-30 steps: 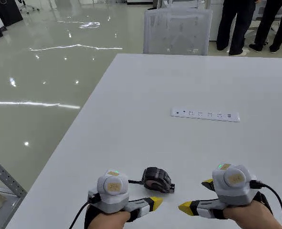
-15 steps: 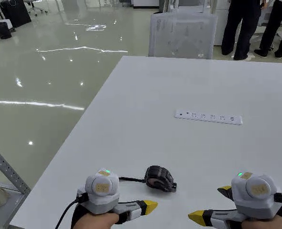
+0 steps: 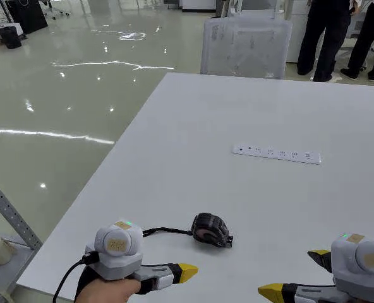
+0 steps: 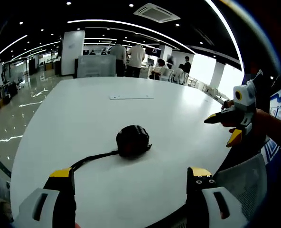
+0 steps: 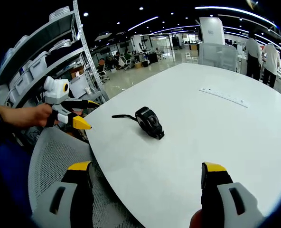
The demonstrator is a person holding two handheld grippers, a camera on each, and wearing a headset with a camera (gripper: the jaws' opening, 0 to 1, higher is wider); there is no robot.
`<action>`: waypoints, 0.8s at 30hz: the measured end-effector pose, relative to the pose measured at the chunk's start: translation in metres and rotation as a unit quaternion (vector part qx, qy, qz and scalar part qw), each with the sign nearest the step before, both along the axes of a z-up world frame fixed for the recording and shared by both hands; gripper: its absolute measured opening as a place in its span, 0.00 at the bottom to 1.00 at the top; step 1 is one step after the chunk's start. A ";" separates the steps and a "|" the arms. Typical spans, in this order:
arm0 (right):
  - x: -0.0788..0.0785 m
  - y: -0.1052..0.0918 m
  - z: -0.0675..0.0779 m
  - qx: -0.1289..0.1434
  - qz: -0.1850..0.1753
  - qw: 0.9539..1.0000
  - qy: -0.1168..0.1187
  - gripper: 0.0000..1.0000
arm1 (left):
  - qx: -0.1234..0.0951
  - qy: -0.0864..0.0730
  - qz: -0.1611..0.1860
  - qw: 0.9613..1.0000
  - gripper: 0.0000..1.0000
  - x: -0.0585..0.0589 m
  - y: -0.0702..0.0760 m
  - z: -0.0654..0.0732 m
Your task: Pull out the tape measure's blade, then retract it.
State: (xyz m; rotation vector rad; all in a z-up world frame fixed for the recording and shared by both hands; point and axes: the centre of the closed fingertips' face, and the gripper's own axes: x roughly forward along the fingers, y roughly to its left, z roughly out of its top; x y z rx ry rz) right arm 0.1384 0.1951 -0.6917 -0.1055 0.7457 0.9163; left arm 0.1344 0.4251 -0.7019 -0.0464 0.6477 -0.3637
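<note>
A black tape measure point(image 3: 211, 229) lies on the white table point(image 3: 250, 113) near its front edge, blade in, with its black strap point(image 3: 165, 231) trailing left. The left gripper point(image 3: 177, 268) is open, low at the front left, a short way back from the case point(image 4: 132, 141), and its left jaw is close to the strap's end point(image 4: 90, 159). The right gripper point(image 3: 295, 274) is open at the front right, farther from the tape measure point(image 5: 149, 122). Both grippers hold nothing. Each appears in the other's view: the right gripper point(image 4: 222, 129) and the left gripper point(image 5: 88, 114).
A white power strip point(image 3: 277, 154) lies flat in the middle of the table. A mesh chair point(image 3: 247, 47) stands at the far edge, with people point(image 3: 326, 31) behind it. The table's left edge drops to a shiny floor, with a metal shelf upright point(image 3: 7, 214) nearby.
Both grippers have drawn back and apart, the left one to the left and the right one to the right. The tape measure has stayed where it lay.
</note>
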 end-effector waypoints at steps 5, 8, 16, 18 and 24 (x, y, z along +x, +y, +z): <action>-0.011 -0.007 0.000 -0.002 -0.005 1.000 0.004 0.95 | 0.008 -0.001 -0.005 1.000 0.95 -0.010 0.007 0.001; -0.018 -0.012 0.001 -0.008 -0.006 1.000 0.004 0.97 | 0.009 -0.001 -0.008 1.000 0.96 -0.013 0.011 0.003; -0.027 -0.015 0.011 0.004 -0.019 1.000 0.006 1.00 | 0.028 -0.010 -0.025 0.999 0.97 -0.021 0.013 0.014; -0.028 -0.016 0.015 0.006 -0.021 1.000 0.004 1.00 | 0.037 -0.007 -0.035 0.999 0.98 -0.026 0.015 0.014; -0.033 -0.022 0.023 0.008 -0.025 1.000 0.001 1.00 | 0.046 -0.002 -0.044 0.998 0.98 -0.039 0.029 0.018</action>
